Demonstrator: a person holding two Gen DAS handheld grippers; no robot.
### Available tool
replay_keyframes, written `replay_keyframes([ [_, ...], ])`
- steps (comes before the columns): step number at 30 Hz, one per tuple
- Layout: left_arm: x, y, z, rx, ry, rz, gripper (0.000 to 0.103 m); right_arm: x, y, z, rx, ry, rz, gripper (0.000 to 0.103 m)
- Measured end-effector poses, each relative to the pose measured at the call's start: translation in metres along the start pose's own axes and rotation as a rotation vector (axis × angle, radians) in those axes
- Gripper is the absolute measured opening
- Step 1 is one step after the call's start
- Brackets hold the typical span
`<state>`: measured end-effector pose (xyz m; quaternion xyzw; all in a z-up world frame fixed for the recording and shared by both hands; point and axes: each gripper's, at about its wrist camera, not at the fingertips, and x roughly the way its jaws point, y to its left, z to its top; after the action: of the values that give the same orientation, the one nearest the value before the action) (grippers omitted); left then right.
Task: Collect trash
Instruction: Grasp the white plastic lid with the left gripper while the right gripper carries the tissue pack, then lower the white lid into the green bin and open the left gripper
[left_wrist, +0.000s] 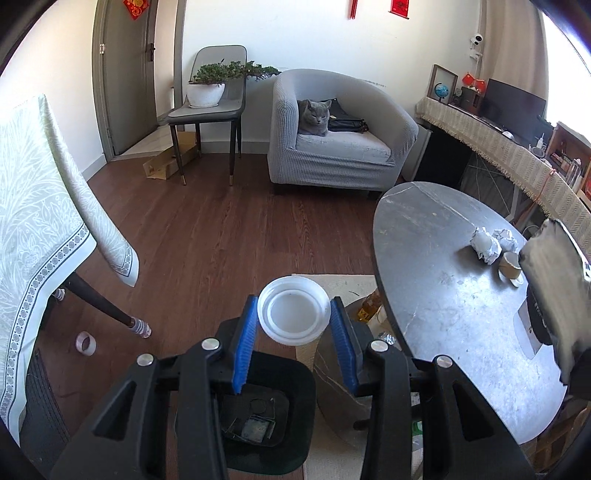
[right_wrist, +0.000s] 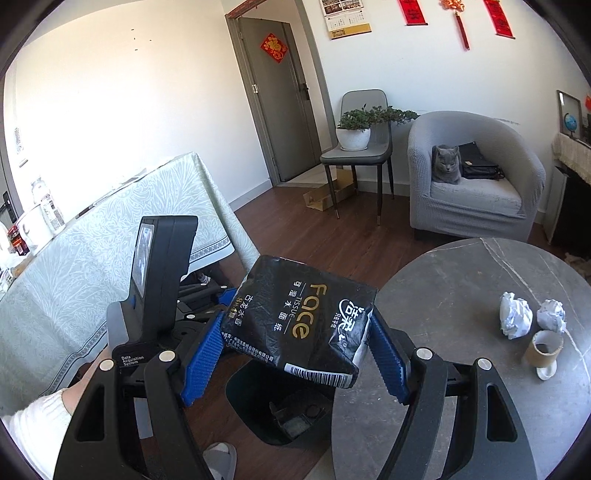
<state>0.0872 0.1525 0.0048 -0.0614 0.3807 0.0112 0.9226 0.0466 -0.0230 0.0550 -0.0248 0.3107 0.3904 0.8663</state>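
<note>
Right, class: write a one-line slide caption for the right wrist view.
Right gripper holds a black tissue pack above the black bin, beside the round table.

Both grippers, left (left_wrist: 293, 345) and right (right_wrist: 297, 356), have glossy black plastic linkage arms with triangular cut-outs, round silver pivot screws and ribbed blue finger pads (right_wrist: 201, 363). Beside the right gripper's blue pad, the left housing (right_wrist: 162, 273) reads "Data Acquisition System"; a white sleeve (right_wrist: 35, 428) and bare wrist show.
</note>
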Motion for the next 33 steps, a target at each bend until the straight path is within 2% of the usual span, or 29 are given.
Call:
replay_keyframes([
  [17, 0.039, 0.044, -0.055, 0.050, 0.189, 0.084, 0.042, 0.059, 0.020, -0.020, -0.026, 0.129, 0.047, 0.076],
  [22, 0.051, 0.058, -0.071, 0.038, 0.233, 0.082, 0.042, 0.078, 0.026, -0.024, -0.020, 0.168, 0.069, 0.076],
  [27, 0.070, 0.075, -0.091, 0.008, 0.313, 0.073, 0.042, 0.102, 0.040, -0.030, -0.037, 0.213, 0.085, 0.076],
  [33, 0.091, 0.087, -0.117, 0.028, 0.397, 0.066, 0.042, 0.127, 0.051, -0.037, -0.044, 0.264, 0.087, 0.076],
])
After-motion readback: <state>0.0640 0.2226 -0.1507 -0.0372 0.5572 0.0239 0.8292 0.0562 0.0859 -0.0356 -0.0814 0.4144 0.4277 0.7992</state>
